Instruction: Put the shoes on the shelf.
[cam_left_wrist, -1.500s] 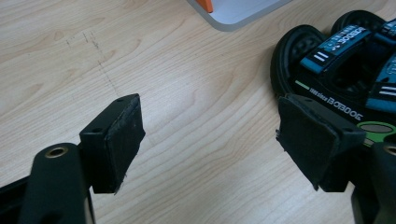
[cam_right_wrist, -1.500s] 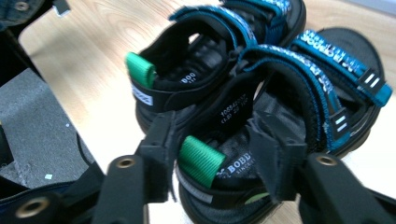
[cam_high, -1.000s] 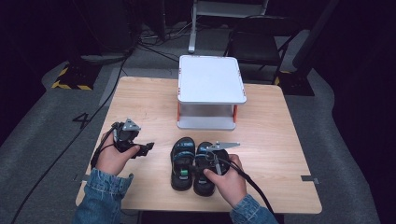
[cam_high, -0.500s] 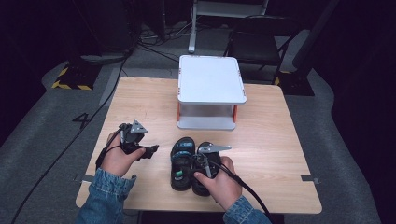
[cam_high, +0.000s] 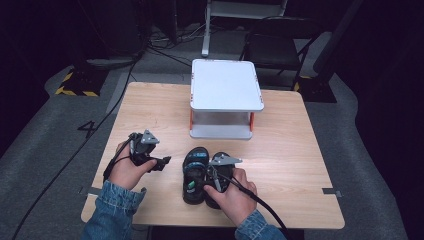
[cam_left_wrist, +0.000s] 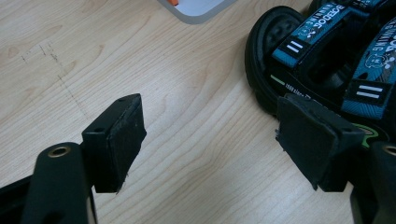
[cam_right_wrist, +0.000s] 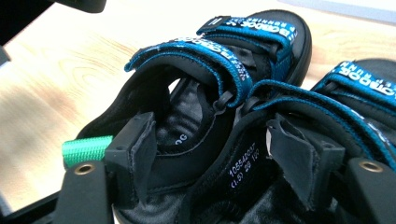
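Two sandals (cam_high: 196, 174) (paired), one stand (cam_high: 226, 97)

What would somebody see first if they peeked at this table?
Probably the pair of black sandals with blue straps, lying side by side at the near edge of the wooden table. The right tongs have just been opening, with the adjoining heel sides of the sandals between them. Behind the sandals stands a small white shelf with orange legs.

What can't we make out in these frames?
- Right gripper, high view: jaws hidden under its grey plate and the hand; grip on the black sandals with blue straps unclear.
- Right sandal, right gripper view: cut off by the edge.
- White two-tier shelf, high view: top hides the lower tier.
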